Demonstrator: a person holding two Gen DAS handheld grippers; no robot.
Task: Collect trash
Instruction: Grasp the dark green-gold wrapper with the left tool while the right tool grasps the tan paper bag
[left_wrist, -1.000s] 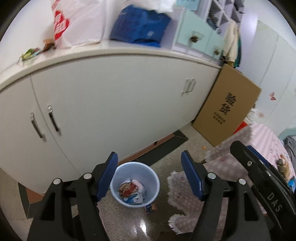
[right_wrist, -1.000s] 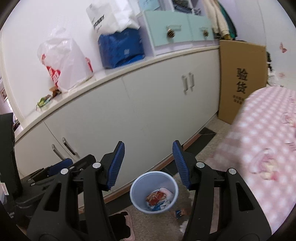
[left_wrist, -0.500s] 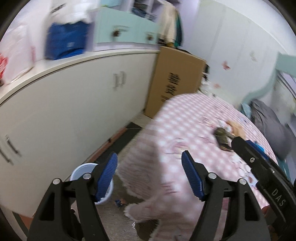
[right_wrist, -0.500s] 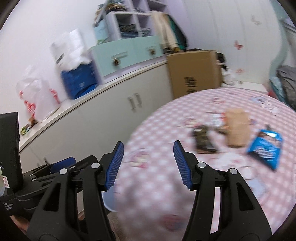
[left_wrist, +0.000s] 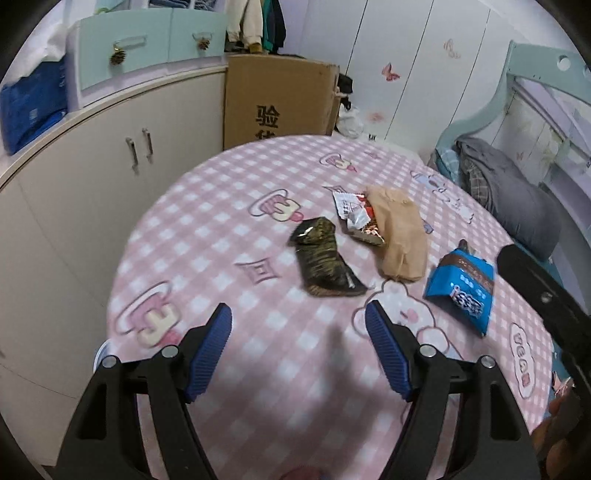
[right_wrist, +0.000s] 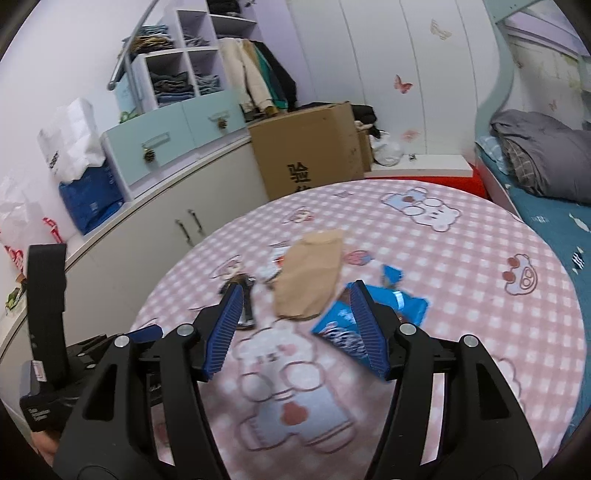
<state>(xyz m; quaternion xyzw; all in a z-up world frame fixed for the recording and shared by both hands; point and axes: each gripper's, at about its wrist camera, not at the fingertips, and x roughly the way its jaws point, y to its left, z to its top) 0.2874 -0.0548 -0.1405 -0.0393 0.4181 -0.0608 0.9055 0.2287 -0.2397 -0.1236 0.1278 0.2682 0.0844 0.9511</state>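
Observation:
Trash lies on a round table with a pink checked cloth (left_wrist: 229, 236): a dark green wrapper (left_wrist: 323, 260), a tan paper bag (left_wrist: 400, 236), a red and white wrapper (left_wrist: 356, 218) and a blue snack bag (left_wrist: 461, 290). My left gripper (left_wrist: 299, 323) is open and empty, just short of the dark wrapper. My right gripper (right_wrist: 295, 301) is open and empty above the table, with the tan bag (right_wrist: 310, 280) and the blue bag (right_wrist: 369, 317) just beyond its fingertips. The dark wrapper (right_wrist: 243, 295) lies by its left finger.
White cabinets (left_wrist: 85, 155) run along the left wall, with a cardboard box (left_wrist: 277, 99) at their end. A bed with a grey blanket (left_wrist: 506, 195) stands on the right. A sliver of the blue bin (left_wrist: 99, 352) shows under the table's left edge.
Both grippers have swung up and right from the floor bin to over the table. The trash on the cloth has come into close view. Both stay open.

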